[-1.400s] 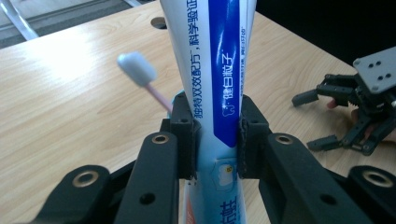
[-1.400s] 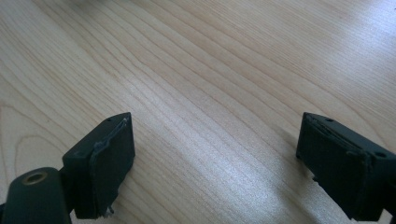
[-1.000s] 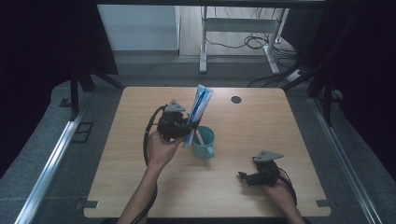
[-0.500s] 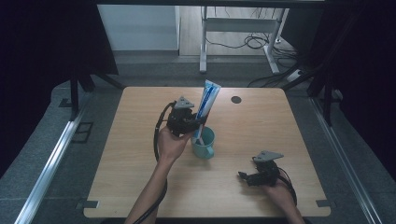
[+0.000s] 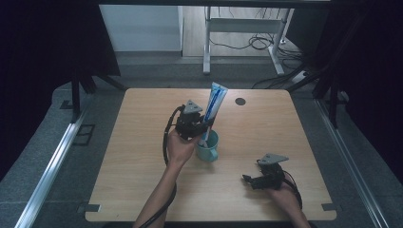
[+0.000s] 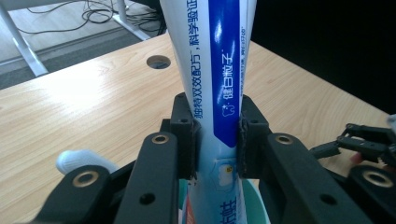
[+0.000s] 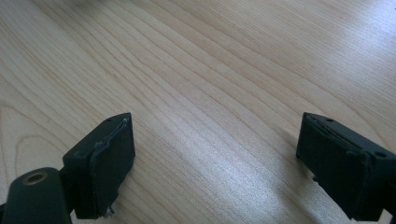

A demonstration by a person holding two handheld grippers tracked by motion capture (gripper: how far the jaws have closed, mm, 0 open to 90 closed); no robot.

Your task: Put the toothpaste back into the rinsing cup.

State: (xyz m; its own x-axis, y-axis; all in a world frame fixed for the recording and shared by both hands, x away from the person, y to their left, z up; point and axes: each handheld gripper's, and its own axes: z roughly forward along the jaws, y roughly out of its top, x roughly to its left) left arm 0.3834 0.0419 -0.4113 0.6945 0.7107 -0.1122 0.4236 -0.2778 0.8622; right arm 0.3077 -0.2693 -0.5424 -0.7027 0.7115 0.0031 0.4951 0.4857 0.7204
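A blue and white toothpaste tube (image 5: pixel 215 105) (image 6: pixel 217 70) stands nearly upright, its lower end inside a teal mug (image 5: pixel 209 147) (image 6: pixel 254 200) near the middle of the wooden table (image 5: pixel 142 175). My left gripper (image 5: pixel 203 124) (image 6: pixel 216 140) is shut on the tube, its pads (image 6: pixel 187 135) pressing both sides just above the mug's rim. A white, rounded object (image 6: pixel 79 161) lies beside the mug in the left gripper view. My right gripper (image 5: pixel 252 180) (image 7: pixel 215 158) rests low over bare wood at the front right, jaws wide open with nothing between them.
A round cable hole (image 5: pixel 240 101) (image 6: pixel 158 61) sits in the table near its far edge. Beyond the table stand a white desk frame (image 5: pixel 206 42) and loose cables (image 5: pixel 252 42) on the floor. Dark curtains flank both sides.
My left gripper has carried the tube to the right and slightly down, bringing it more upright over the mug. The right gripper has not moved.
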